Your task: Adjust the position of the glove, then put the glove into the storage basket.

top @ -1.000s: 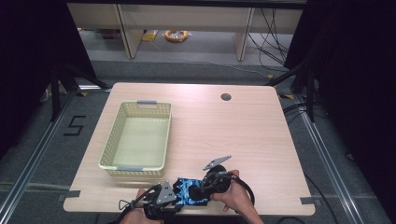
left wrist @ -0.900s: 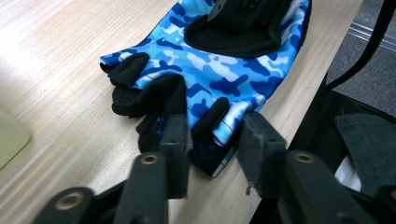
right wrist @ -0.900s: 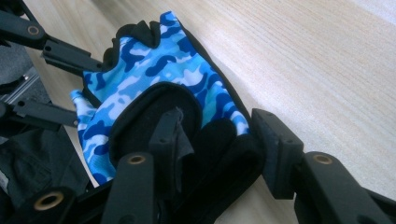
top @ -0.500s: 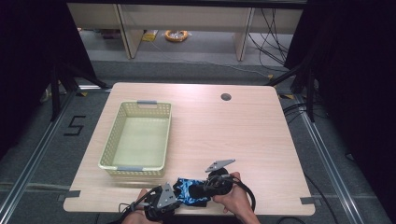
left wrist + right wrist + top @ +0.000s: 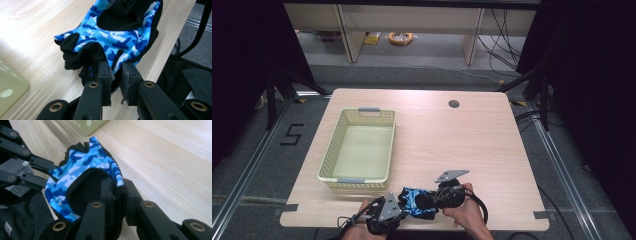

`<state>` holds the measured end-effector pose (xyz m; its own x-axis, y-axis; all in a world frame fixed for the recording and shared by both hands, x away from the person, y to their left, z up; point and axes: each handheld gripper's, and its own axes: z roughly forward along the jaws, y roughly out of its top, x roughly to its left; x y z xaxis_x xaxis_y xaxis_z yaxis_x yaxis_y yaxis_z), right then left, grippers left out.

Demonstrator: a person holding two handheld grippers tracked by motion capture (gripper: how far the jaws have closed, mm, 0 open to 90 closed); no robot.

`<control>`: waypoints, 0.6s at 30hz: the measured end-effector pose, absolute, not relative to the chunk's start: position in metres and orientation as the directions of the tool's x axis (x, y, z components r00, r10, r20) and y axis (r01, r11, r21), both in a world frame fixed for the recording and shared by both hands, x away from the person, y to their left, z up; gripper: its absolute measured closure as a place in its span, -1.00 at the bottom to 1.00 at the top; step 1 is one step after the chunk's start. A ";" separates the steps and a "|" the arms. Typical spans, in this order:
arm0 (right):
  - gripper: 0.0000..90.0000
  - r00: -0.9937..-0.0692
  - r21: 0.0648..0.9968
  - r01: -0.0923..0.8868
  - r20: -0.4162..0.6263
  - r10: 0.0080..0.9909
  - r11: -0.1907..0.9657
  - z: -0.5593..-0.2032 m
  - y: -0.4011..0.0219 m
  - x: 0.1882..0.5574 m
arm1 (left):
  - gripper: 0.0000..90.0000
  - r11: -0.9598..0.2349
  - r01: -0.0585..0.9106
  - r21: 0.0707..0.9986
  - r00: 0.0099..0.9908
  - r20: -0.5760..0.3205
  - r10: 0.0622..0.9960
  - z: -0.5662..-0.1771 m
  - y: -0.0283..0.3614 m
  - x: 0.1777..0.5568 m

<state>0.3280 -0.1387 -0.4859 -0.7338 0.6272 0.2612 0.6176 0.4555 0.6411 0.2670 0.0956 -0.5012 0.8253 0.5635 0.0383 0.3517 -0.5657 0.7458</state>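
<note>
Both grippers clamped on the glove [image 5: 414, 200] now. My left gripper [image 5: 116, 82] has just been closing; its jaws stand nearly together, pinching a fold of the blue camouflage fabric at one end. My right gripper [image 5: 117, 195] has also just been closing and bites the black cuff edge at the other end. The glove sits at the near edge of the table [image 5: 452, 135], between my two hands, just near and right of the basket [image 5: 328, 170].

Risks from here, as I judge them:
- Left grip is on a thin fold only. Pull the hands apart too hard and the fabric slides out of the jaws.
- Right grip is on the thick hem, likely firmer, so uneven tension could yank the glove off the left side first.
- The glove is right at the table edge. If either side lets go, it can drop off the near side onto my lap or the floor.
- Lifting toward the basket with slack in the middle could snag the dangling black fingers on the basket rim.
</note>
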 end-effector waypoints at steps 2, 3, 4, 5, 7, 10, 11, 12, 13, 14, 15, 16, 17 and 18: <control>0.80 -0.739 0.647 0.610 0.257 0.622 0.458 -0.485 -0.139 0.328 | 0.77 -0.561 0.357 0.747 0.824 0.031 0.566 -0.500 0.096 0.267; 0.80 -0.745 0.655 0.604 0.261 0.614 0.454 -0.485 -0.138 0.328 | 0.77 -0.592 0.333 0.734 0.833 0.065 0.549 -0.499 0.098 0.269; 0.80 -0.746 0.650 0.604 0.259 0.613 0.461 -0.484 -0.139 0.328 | 0.77 -0.590 0.334 0.735 0.833 0.063 0.550 -0.498 0.097 0.268; 0.80 -0.738 0.661 0.605 0.258 0.623 0.443 -0.485 -0.138 0.327 | 0.78 -0.583 0.345 0.736 0.829 0.052 0.557 -0.499 0.097 0.268; 0.80 -0.739 0.653 0.607 0.255 0.623 0.453 -0.484 -0.139 0.327 | 0.78 -0.585 0.345 0.734 0.831 0.051 0.554 -0.500 0.097 0.268; 0.80 -0.738 0.660 0.603 0.250 0.627 0.447 -0.483 -0.139 0.326 | 0.78 -0.588 0.344 0.732 0.837 0.045 0.546 -0.501 0.097 0.268; 0.80 -0.740 0.650 0.606 0.250 0.624 0.458 -0.482 -0.138 0.326 | 0.78 -0.573 0.351 0.741 0.830 0.038 0.557 -0.502 0.096 0.267; 0.80 -0.739 0.652 0.606 0.247 0.627 0.457 -0.482 -0.138 0.326 | 0.78 -0.583 0.346 0.735 0.836 0.042 0.548 -0.503 0.096 0.268; 0.80 -0.736 0.657 0.605 0.246 0.631 0.450 -0.483 -0.138 0.325 | 0.77 -0.598 0.340 0.726 0.837 0.056 0.545 -0.504 0.097 0.269; 0.80 -0.738 0.658 0.601 0.241 0.630 0.453 -0.484 -0.138 0.326 | 0.76 -0.593 0.341 0.730 0.835 0.055 0.548 -0.504 0.097 0.268; 0.80 -0.738 0.657 0.603 0.244 0.629 0.452 -0.484 -0.138 0.326 | 0.75 -0.612 0.337 0.715 0.841 0.063 0.537 -0.505 0.097 0.270; 0.80 -0.741 0.648 0.603 0.240 0.627 0.465 -0.484 -0.139 0.326 | 0.71 -0.605 0.346 0.717 0.842 0.047 0.537 -0.506 0.097 0.270; 0.80 -0.743 0.649 0.599 0.232 0.628 0.469 -0.485 -0.139 0.327 | 0.63 -0.612 0.339 0.714 0.841 0.061 0.537 -0.506 0.097 0.271; 0.80 -0.742 0.650 0.599 0.231 0.630 0.467 -0.485 -0.139 0.327 | 0.57 -0.615 0.347 0.709 0.839 0.059 0.541 -0.508 0.098 0.272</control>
